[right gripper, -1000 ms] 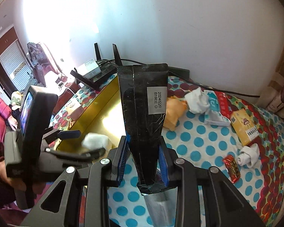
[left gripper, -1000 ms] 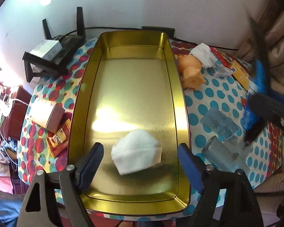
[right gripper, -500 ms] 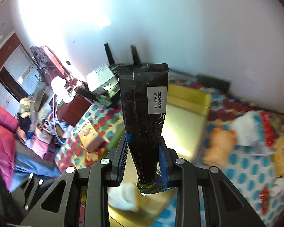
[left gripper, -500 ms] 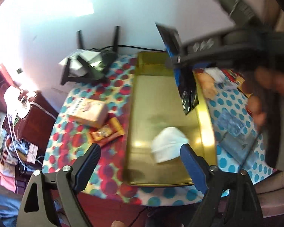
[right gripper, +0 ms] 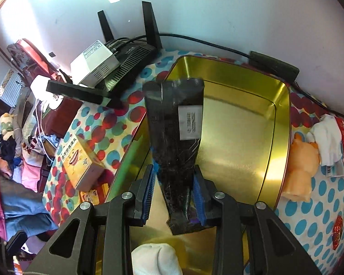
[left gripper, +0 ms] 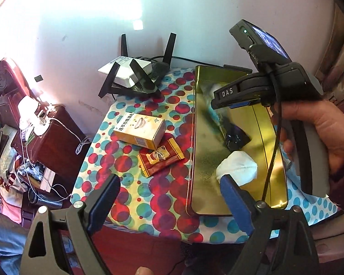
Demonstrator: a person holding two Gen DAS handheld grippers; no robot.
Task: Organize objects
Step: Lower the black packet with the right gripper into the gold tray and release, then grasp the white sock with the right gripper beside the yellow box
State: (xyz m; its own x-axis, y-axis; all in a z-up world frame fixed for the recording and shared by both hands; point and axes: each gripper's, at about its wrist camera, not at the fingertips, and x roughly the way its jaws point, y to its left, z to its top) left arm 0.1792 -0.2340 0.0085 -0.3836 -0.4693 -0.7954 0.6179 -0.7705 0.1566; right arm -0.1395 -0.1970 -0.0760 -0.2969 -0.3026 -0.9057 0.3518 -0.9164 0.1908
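Note:
A gold metal tray [left gripper: 204, 160] [right gripper: 279, 123] lies on the dotted tablecloth. A white rolled sock [left gripper: 237, 167] [right gripper: 156, 261] lies in its near end. My right gripper [right gripper: 174, 194] is over the tray with its jaws parted; the black packet [right gripper: 178, 137] with a white label leans against the right pad, a gap on the left. In the left wrist view the packet [left gripper: 234, 137] is blurred inside the tray. My left gripper [left gripper: 169, 204] is open and empty, above the table's near edge left of the tray.
A yellow box [left gripper: 140, 130] [right gripper: 80, 160] and a brown sachet [left gripper: 162, 160] lie left of the tray. A router [left gripper: 135, 78] [right gripper: 117, 66] stands at the back. An orange toy [right gripper: 302, 160], white cloth [right gripper: 325, 135] and small packets lie right of the tray.
The right gripper has carried the packet over the tray, lowered it and opened its jaws. The left gripper has drawn back and to the left, away from the sock.

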